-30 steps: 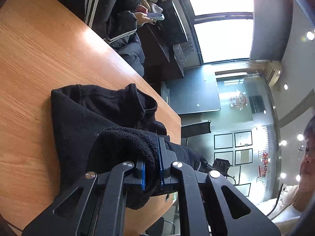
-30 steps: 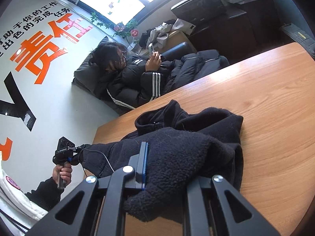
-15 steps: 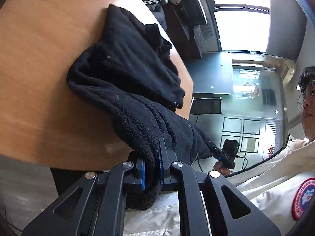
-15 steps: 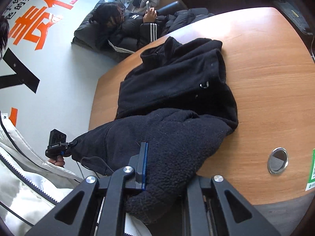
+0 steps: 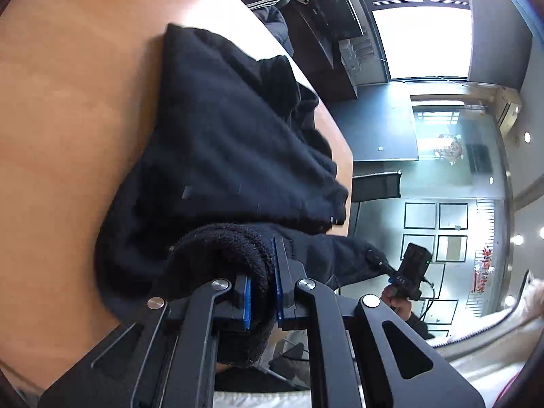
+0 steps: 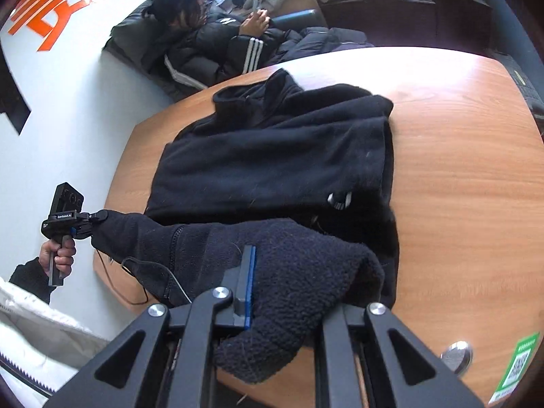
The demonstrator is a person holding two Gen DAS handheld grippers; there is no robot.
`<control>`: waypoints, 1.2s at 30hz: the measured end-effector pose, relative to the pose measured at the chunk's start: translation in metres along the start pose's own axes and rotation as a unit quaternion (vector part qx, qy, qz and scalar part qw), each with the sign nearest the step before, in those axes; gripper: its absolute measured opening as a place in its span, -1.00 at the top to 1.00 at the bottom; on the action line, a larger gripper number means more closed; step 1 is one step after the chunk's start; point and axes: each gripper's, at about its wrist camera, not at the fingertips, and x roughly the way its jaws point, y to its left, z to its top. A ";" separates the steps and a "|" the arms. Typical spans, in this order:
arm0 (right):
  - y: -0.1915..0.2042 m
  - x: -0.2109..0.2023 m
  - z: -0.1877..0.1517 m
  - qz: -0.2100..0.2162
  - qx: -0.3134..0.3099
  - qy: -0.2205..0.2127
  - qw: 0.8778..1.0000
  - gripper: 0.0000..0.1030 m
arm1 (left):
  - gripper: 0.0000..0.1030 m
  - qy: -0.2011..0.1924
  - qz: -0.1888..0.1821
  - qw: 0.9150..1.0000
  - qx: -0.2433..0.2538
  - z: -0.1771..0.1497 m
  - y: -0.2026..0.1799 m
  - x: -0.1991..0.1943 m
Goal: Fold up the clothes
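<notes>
1. Left gripper (image 5: 261,292): fingers clamped on a thick fold of the fleece (image 5: 234,142).
2. The fleece lies on the surface (image 6: 469,183), its near edge lifted.
3. Right gripper (image 6: 282,292): fingers clamped on the same edge.

One black fleece jacket (image 6: 278,156), two tongs (image 5: 263,294) (image 6: 272,285)

Wooden table (image 6: 459,187) with rounded corners, glossy under window glare at the far edge. Beyond it, a dark sofa (image 6: 136,40) against a white wall (image 6: 68,129) bearing large orange characters (image 6: 51,10). Seated there, a person in a black jacket (image 6: 217,44). Bright windows (image 5: 421,30) in dark frames, a dark cabinet (image 5: 326,54) beneath. Glass partition (image 5: 455,156), framed pictures (image 5: 435,217), small ceiling spotlights (image 5: 527,137). On the table's near right, a round metal cap (image 6: 457,357) and a green sticker (image 6: 516,370).
</notes>
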 end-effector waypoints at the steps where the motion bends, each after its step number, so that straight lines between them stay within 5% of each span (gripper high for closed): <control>1: -0.006 0.007 0.009 -0.001 0.007 -0.004 1.000 0.76 | 0.83 0.003 -0.001 1.000 -0.003 0.018 0.000 0.011; 7: -0.029 0.042 0.067 0.007 0.026 -0.020 0.999 0.76 | 0.83 0.000 -0.017 1.000 -0.006 0.093 0.003 0.049; 11: -0.034 0.043 0.093 0.016 0.023 -0.028 0.999 0.76 | 0.83 -0.008 -0.041 0.999 -0.011 0.106 0.005 0.045; 26: -0.008 -0.058 0.061 0.073 0.014 -0.062 0.995 0.76 | 0.83 -0.057 -0.126 0.987 0.086 0.029 -0.067 -0.040; 32: -0.005 -0.059 0.095 0.077 -0.006 -0.096 0.992 0.76 | 0.83 -0.073 -0.131 0.985 0.084 0.076 -0.073 -0.026; 36: -0.029 -0.018 0.132 0.072 0.011 -0.083 0.994 0.75 | 0.83 -0.068 -0.121 0.988 0.071 0.122 -0.065 0.000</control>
